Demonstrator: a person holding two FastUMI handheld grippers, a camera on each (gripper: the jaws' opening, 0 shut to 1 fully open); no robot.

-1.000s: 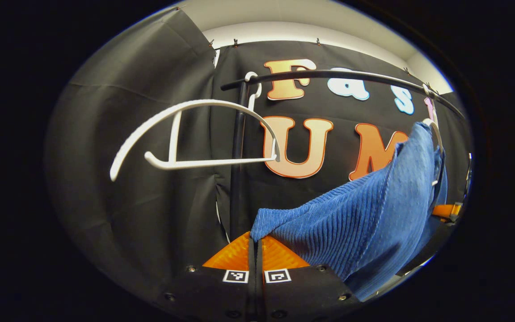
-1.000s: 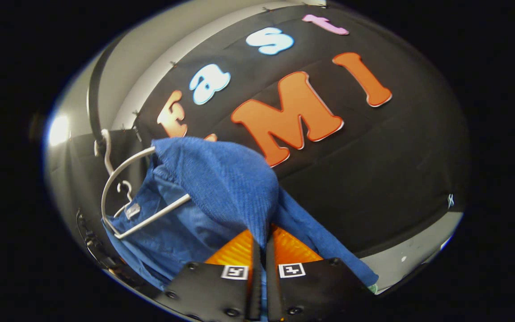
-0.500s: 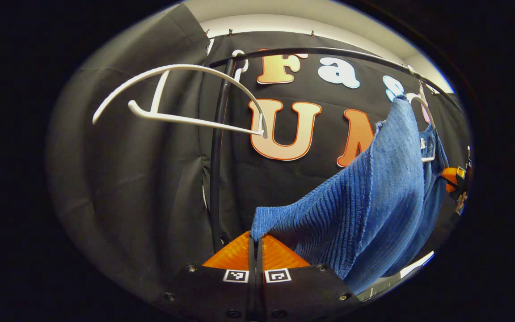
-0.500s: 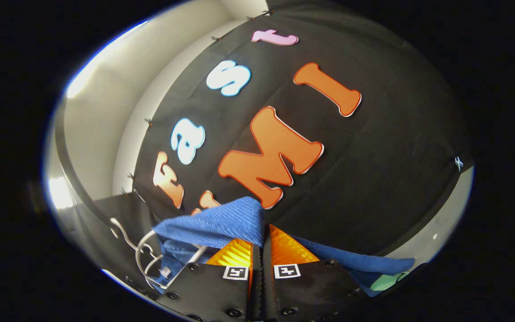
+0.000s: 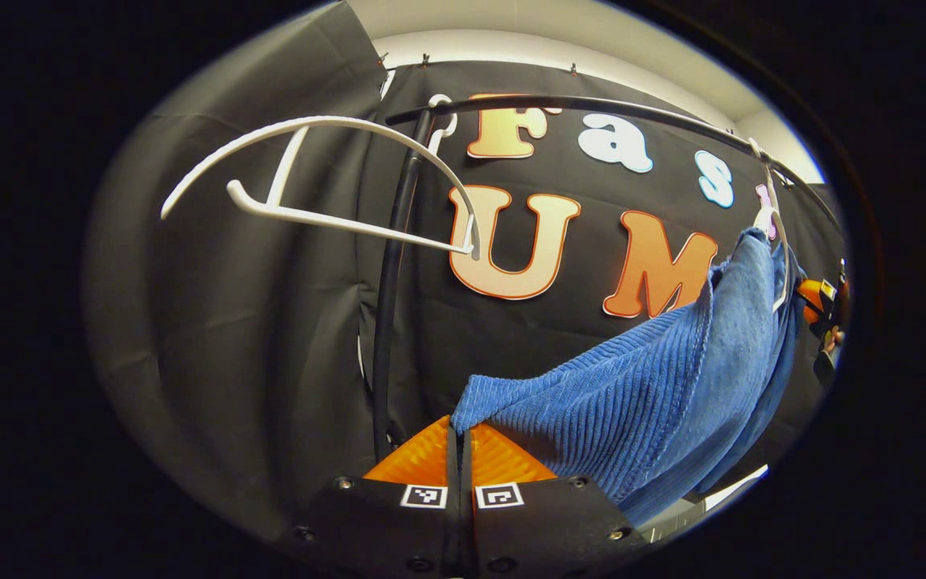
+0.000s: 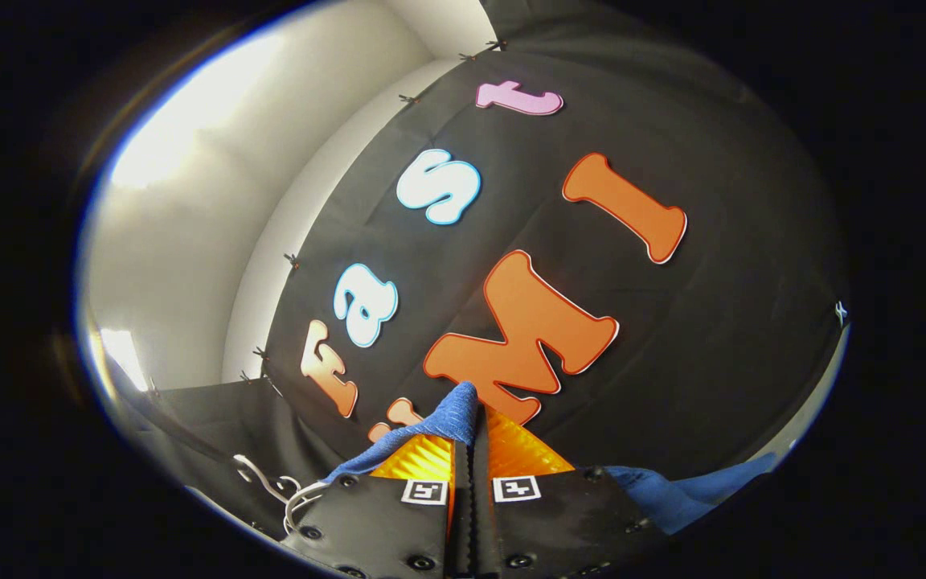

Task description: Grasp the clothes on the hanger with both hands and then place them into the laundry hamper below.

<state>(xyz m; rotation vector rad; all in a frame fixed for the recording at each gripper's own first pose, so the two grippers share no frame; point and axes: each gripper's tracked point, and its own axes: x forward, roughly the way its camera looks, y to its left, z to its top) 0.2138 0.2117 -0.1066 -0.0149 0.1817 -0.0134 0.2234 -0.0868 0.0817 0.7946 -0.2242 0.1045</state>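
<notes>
My left gripper view looks along the black rail [image 5: 592, 104]. A bare white hanger [image 5: 310, 177] hangs from it at 10 o'clock, and a second hanger [image 5: 780, 241] at 3 o'clock is still draped with the blue cloth [image 5: 672, 378]. Past that hanger, at the far 3 o'clock edge, I can make out my right gripper [image 5: 817, 299] and a bit of the hand holding it.

My right gripper view tilts up at the booth wall and a pale ceiling corner. Here the rail is barely visible and the hangers [image 6: 286, 492] are only white hooks low at 7 o'clock.

My left gripper [image 5: 460, 434] is clenched on a corner of the cloth. The fabric rises from the fingertips toward 2 o'clock, up to the far hanger. In the right gripper view, my right gripper [image 6: 471, 422] is clamped on the cloth [image 6: 453, 418] too. A small peak sticks up between the orange fingers at 12 o'clock of the tips, and more blue trails out at 4 o'clock and 8 o'clock.

Each gripper carries two square black-and-white markers [image 5: 461, 496]. I can read no brand or label on the cloth.
</notes>
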